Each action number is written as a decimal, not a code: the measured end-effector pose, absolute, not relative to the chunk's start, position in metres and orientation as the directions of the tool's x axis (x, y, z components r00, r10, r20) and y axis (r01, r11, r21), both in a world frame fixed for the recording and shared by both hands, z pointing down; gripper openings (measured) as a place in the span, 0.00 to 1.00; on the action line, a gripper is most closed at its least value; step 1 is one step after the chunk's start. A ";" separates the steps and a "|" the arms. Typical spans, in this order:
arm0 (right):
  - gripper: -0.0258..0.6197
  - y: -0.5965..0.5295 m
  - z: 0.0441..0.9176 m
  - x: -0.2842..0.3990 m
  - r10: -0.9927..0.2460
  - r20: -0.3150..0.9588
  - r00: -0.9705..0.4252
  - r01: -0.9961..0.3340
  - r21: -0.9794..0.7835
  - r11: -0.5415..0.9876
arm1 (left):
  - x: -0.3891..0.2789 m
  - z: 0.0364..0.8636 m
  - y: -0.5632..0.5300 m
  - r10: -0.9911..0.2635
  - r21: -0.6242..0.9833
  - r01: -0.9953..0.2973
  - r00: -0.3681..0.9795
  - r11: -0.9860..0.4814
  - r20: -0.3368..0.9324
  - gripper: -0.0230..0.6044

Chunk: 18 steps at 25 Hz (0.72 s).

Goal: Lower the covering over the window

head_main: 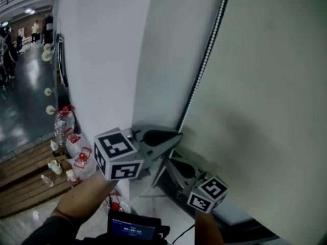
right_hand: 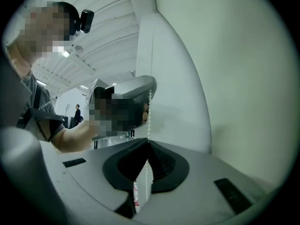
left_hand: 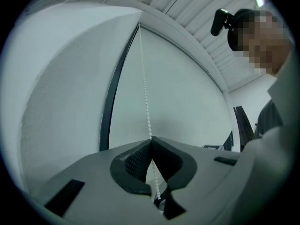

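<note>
Closest to us, the ribbed pads (left_hand: 132, 161) of our left gripper (left_hand: 151, 141) are pressed together on the white bead chain (left_hand: 146, 102), which runs up from the pinch toward the top of the window and carries on down below it. Our right gripper (right_hand: 148, 144) is likewise clenched on the chain, just beneath the left one, with the beads passing straight through its closed tips. Beyond both, the pale blind (head_main: 271, 86) hangs beside the chain, next to the dark window frame (left_hand: 108, 111) and the white wall (head_main: 102, 60); we cannot tell how far it has left to drop. We judge this to be a hand-over-hand pull. To do it well we should draw along the chain's own line, not outward from the wall, so the beads run cleanly through whatever drives the roller above. One gripper should hold firm while the other lets go and reaches higher, or the chain may slip back. Even, steady pulls should keep the fabric level.
</note>
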State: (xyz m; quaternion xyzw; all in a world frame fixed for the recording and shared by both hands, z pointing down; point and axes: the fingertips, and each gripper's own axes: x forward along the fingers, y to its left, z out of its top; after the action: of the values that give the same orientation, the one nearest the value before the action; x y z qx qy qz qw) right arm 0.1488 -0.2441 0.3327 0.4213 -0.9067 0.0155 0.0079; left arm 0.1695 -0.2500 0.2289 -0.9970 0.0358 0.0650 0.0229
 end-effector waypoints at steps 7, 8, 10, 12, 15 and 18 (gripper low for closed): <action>0.02 -0.240 0.334 0.138 -0.757 0.012 -0.653 -0.757 0.004 0.653 | 0.162 0.230 -0.240 -0.079 -0.057 -0.089 0.984 -0.994 -0.159 0.03; 0.02 -0.239 0.335 0.137 -0.757 0.012 -0.653 -0.757 0.010 0.653 | 0.162 0.231 -0.239 -0.081 -0.061 -0.091 0.984 -0.994 -0.156 0.03; 0.02 -0.239 0.339 0.133 -0.755 0.007 -0.656 -0.755 0.009 0.656 | 0.160 0.235 -0.240 -0.088 -0.063 -0.098 0.985 -0.993 -0.152 0.03; 0.02 -0.238 0.346 0.130 -0.753 0.013 -0.658 -0.753 0.004 0.658 | 0.157 0.242 -0.242 -0.095 -0.056 -0.103 0.986 -0.993 -0.139 0.03; 0.02 -0.237 0.362 0.129 -0.752 0.049 -0.658 -0.752 0.003 0.659 | 0.156 0.257 -0.241 -0.110 -0.055 -0.116 0.988 -0.992 -0.108 0.03; 0.02 -0.234 0.373 0.130 -0.752 0.065 -0.656 -0.754 -0.008 0.657 | 0.154 0.268 -0.239 -0.114 -0.043 -0.119 0.988 -0.992 -0.100 0.03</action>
State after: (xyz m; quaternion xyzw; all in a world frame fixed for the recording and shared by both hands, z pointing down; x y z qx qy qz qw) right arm 0.1305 -0.2337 0.3734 0.4140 -0.9097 0.0173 0.0278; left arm 0.1542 -0.2393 0.2682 -0.9968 0.0585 0.0488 0.0244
